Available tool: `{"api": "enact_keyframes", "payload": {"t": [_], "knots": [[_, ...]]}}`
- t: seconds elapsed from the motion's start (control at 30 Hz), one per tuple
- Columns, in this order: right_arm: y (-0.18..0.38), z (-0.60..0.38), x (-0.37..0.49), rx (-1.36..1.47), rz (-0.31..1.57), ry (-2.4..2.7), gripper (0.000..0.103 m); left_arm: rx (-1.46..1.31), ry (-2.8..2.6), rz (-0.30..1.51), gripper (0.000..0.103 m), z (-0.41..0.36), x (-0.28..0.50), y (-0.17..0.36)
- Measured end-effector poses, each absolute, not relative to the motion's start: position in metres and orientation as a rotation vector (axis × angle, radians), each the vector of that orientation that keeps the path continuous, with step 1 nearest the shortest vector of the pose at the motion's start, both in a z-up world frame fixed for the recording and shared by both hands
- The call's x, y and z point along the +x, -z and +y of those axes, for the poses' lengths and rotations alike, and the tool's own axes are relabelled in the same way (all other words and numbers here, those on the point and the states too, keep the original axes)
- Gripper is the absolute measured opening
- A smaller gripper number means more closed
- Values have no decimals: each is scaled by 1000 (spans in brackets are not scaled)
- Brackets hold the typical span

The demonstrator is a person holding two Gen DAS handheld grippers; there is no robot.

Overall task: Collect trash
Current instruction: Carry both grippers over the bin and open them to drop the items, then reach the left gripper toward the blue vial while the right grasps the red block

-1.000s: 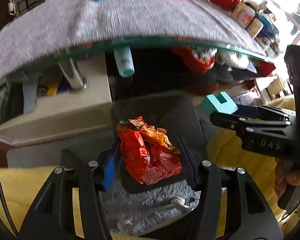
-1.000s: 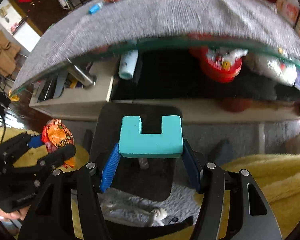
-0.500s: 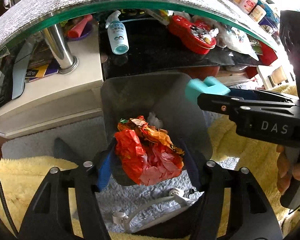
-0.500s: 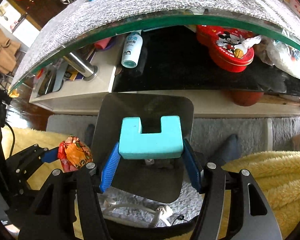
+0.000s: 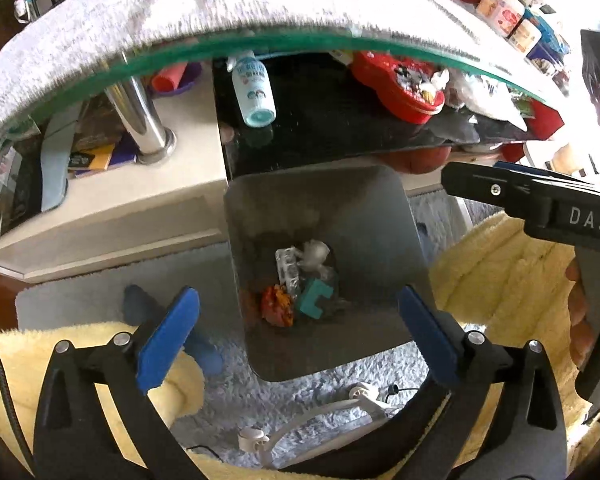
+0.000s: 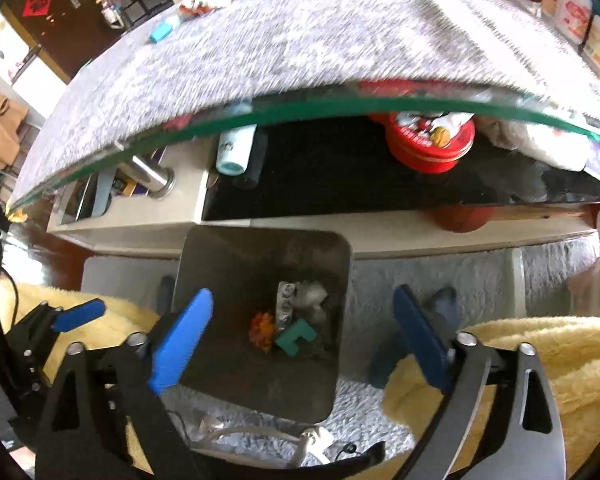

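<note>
A dark grey trash bin (image 5: 384,216) (image 6: 228,252) stands on the floor below both grippers. At its bottom lie a crumpled orange-red wrapper (image 5: 277,305) (image 6: 260,330), a teal foam block (image 5: 315,300) (image 6: 296,337) and pale crumpled scraps (image 5: 306,258) (image 6: 302,294). My left gripper (image 5: 298,334) hangs over the bin, its jaws opening wide with nothing between the blue pads. My right gripper (image 6: 300,334) is likewise over the bin, jaws opening and empty; in the left wrist view only its black body (image 5: 540,200) shows at the right edge.
A glass table with a grey cloth (image 5: 220,12) (image 6: 300,60) overhangs the bin. Under it a shelf holds a spray bottle (image 5: 254,92), a red tin (image 6: 430,140) and clutter. Yellow fleece (image 5: 500,280) and a white cable (image 5: 320,412) lie on the grey rug.
Both grippers opened: the left let go of the orange-red wrapper and the right let go of the teal block, and both pieces dropped to the bottom of the bin.
</note>
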State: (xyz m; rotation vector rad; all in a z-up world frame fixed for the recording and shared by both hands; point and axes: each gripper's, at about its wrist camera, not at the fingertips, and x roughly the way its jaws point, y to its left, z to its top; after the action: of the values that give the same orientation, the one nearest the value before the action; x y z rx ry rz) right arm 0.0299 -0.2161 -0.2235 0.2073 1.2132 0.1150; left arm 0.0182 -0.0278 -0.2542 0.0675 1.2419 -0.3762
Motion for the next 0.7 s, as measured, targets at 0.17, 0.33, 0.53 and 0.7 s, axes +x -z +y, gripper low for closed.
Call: {"api": "enact_keyframes", "payload": {"t": [0.17,0.33,0.53,0.7], "knots": [[212,-229,36,263,1195,-102,97,40,364,1197,95,-20,29,234],[192,-233,48,263,1151,-97,97,31,351,1147,95,-14,43,212],[166,-236,72,244,1089,-89,97,8,330,1109,95,-7,66,193],[154,-237,106,222,1060,-77,97,18,318,1083,94,-4,94,181]]}}
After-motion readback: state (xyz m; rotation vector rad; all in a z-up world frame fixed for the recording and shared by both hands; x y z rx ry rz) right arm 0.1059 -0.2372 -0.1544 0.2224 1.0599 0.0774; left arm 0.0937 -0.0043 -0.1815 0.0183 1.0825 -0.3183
